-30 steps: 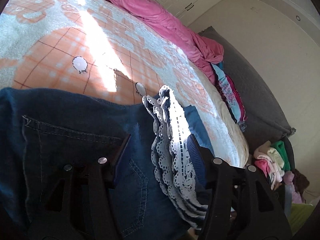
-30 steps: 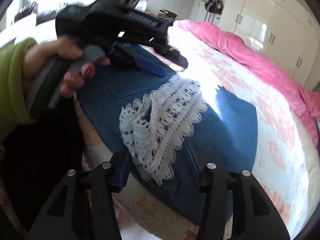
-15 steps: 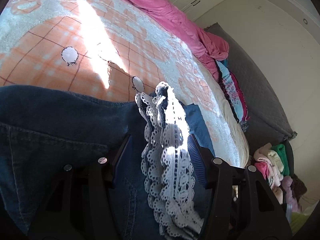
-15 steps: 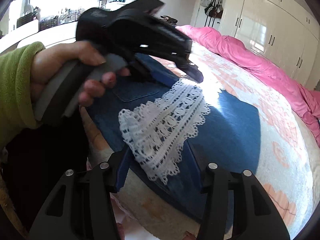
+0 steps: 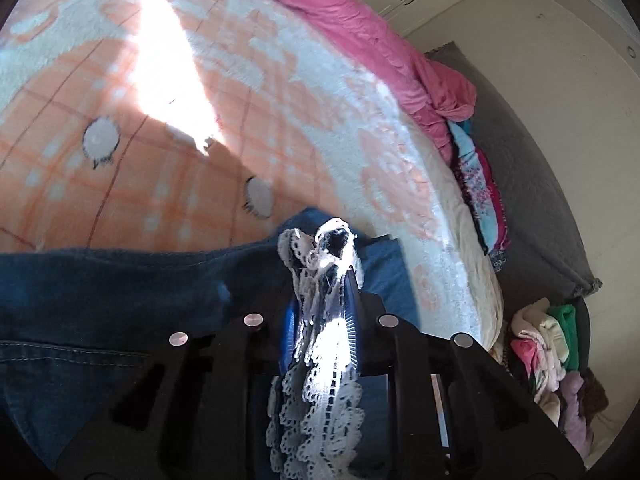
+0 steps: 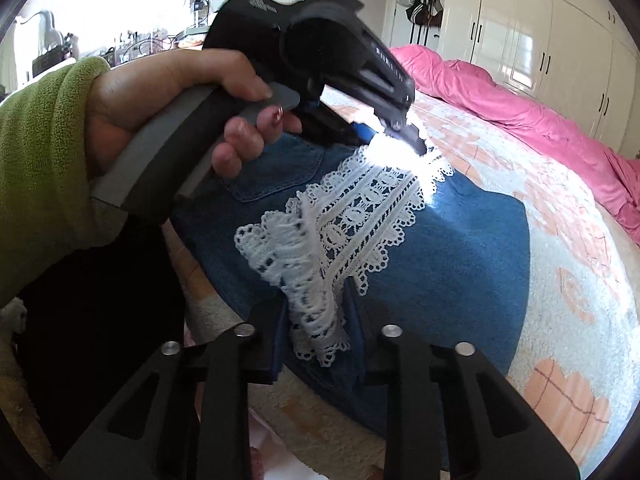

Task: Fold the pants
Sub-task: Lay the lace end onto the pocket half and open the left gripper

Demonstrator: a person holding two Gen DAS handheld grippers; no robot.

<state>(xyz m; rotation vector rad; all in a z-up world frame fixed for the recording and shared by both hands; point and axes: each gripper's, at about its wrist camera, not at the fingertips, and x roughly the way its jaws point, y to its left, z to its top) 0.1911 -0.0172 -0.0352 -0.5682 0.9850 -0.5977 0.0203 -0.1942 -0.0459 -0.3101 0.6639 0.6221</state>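
Observation:
Blue denim pants (image 5: 100,300) with a white lace hem (image 5: 320,400) lie on the bed's orange-and-white blanket (image 5: 160,160). My left gripper (image 5: 320,292) is closing, and its blue pads squeeze the bunched lace at the hem's far end. In the right wrist view the pants (image 6: 460,272) spread across the bed corner, with the lace hem (image 6: 360,216) running diagonally over them. My right gripper (image 6: 316,320) is closing too, its pads pinching the near end of the lace. A hand (image 6: 160,92) in a green sleeve holds the left gripper (image 6: 404,140) at the other end.
A pink duvet (image 5: 360,28) lies along the far side of the bed. Folded colourful cloths (image 5: 480,192) hang at the bed's right edge beside a grey padded surface (image 5: 540,200). A pile of clothes (image 5: 552,352) sits low right. White wardrobes (image 6: 540,20) stand behind.
Both grippers' jaws have narrowed from wide apart onto the lace hem. The left gripper has slid forward along the lace to its far end; the right has stayed put.

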